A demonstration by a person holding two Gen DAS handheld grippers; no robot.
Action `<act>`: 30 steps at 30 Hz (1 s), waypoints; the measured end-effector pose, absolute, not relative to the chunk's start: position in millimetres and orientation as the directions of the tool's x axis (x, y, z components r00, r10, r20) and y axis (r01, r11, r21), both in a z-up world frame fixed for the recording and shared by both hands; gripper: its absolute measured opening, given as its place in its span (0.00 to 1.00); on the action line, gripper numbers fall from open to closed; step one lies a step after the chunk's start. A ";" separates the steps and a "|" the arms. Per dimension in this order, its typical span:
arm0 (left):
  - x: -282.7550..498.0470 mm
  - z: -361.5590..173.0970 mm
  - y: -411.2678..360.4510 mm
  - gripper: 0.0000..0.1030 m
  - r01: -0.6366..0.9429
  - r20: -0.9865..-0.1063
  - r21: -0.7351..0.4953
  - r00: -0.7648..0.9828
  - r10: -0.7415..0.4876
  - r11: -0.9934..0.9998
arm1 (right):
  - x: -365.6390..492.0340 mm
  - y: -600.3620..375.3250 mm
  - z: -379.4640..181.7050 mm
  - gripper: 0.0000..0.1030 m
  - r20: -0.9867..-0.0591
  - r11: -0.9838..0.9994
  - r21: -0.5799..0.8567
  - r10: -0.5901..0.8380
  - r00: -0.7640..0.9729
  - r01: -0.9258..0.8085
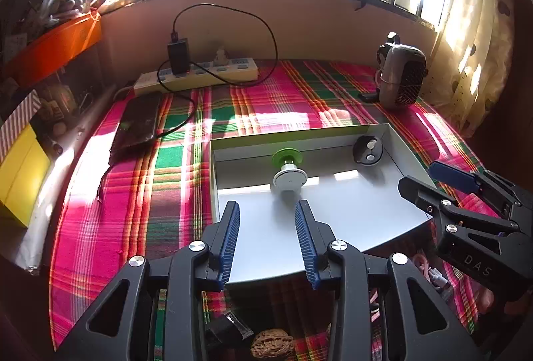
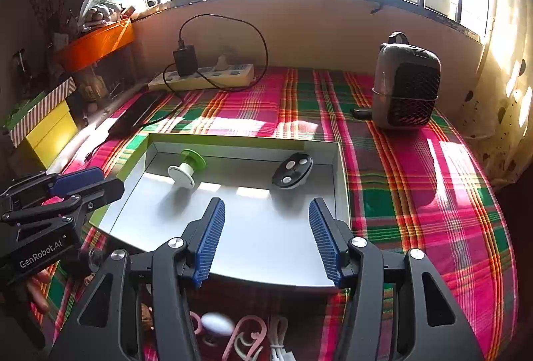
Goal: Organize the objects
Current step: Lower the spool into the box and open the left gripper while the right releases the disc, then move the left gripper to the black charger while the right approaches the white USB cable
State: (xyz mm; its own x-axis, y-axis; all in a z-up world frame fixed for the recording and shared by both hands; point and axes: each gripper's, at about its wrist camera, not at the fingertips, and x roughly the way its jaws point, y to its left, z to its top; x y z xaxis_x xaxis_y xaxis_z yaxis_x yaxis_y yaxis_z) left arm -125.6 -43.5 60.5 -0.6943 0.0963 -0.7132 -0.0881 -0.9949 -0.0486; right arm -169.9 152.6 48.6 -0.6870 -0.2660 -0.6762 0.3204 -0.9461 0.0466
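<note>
A shallow white box lid point(image 1: 333, 227) point(image 2: 266, 227) lies on the plaid cloth. Against its far wall lie a green-and-white spool point(image 1: 289, 173) point(image 2: 186, 168) and a black oval piece with silver dots point(image 1: 367, 150) point(image 2: 292, 174). My left gripper point(image 1: 268, 217) hovers open above the box's near half, nothing between its blue pads. My right gripper point(image 2: 266, 217) is open too, also over the near half and empty; it shows at the right in the left wrist view point(image 1: 429, 178). Near the front edge lie a walnut point(image 1: 272, 344), a black cube point(image 1: 230, 327), a pink hook point(image 2: 246, 341) and a white cable point(image 2: 279, 344).
A power strip point(image 1: 196, 74) with a black charger and looping cord sits at the back by the wall. A dark phone point(image 1: 138, 123) lies left of the box. A grey heater point(image 2: 404, 84) stands at back right. Yellow and orange boxes point(image 1: 20, 171) crowd the left side.
</note>
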 end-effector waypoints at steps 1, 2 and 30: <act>-121.6 59.8 -43.9 0.32 -0.087 -0.712 -0.049 -0.695 0.096 -0.995 | -165.9 152.3 49.2 0.52 -0.674 -0.946 0.050 -0.269 -0.687 0.322; -117.8 59.0 -44.0 0.32 -0.084 -0.711 -0.045 -0.698 0.091 -0.995 | -162.3 152.5 49.6 0.52 -0.673 -0.945 0.053 -0.272 -0.688 0.322; -48.8 35.8 -112.2 0.32 -0.027 -0.703 -0.168 -0.698 0.139 -0.985 | -101.5 180.7 32.4 0.52 -0.682 -0.955 0.076 -0.259 -0.684 0.286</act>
